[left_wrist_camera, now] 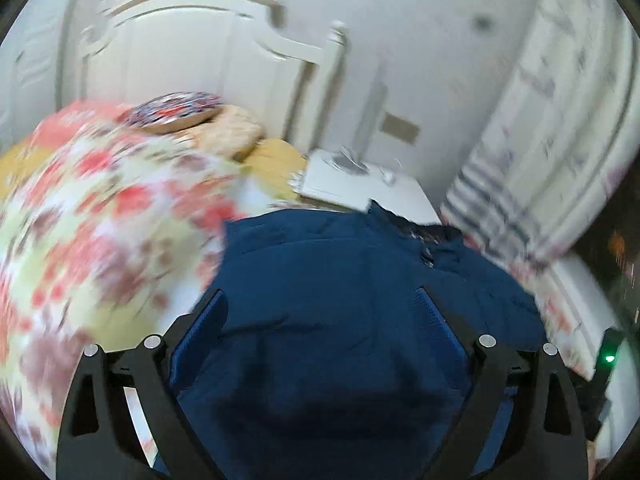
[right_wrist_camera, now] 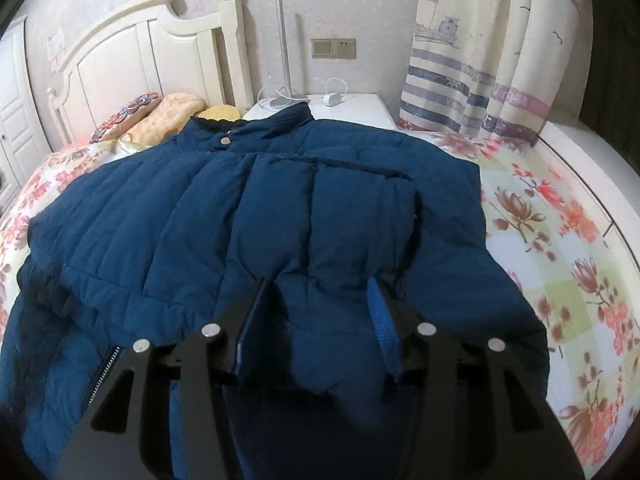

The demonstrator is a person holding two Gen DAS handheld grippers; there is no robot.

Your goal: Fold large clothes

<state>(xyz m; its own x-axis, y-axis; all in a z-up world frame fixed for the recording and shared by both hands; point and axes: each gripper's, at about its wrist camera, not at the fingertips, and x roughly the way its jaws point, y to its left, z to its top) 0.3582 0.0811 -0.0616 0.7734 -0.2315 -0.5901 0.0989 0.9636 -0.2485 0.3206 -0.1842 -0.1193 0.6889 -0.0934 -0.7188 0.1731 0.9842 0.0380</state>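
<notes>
Midway through the fold, a navy padded jacket (right_wrist_camera: 248,208) lies spread on a floral bedspread (right_wrist_camera: 560,220), collar (right_wrist_camera: 288,118) toward the headboard (right_wrist_camera: 132,52) and nightstand (right_wrist_camera: 360,108).

At left, the left hand-held gripper (left_wrist_camera: 320,320) hangs over the jacket's blue fabric (left_wrist_camera: 340,280), its fingers (left_wrist_camera: 208,320) set wide apart. The picture is smeared, and whether any cloth is caught between them cannot be told; nothing appears pinched, and the fabric looks to lie below the pads rather than against them. Pillows (left_wrist_camera: 224,128) sit blurred beyond it.

At right, the right hand-held gripper (right_wrist_camera: 320,320) stands half apart with a sleeve (right_wrist_camera: 332,280) running between its jaws. That sleeve lies folded in across the jacket's body, its cuff end nearest the camera. The pads flank the padded cloth, but a firm clamp is not evident; the grip reads as loose or let go.

By the look of things, the sleeves-in step is closing out: one sleeve is laid over the front, and the lower hem and zip edge (right_wrist_camera: 106,368) hang unfolded at lower left. The next move likely calls for both grippers to take the hem and carry it up toward the collar, keeping the bulky quilting from springing open.
</notes>
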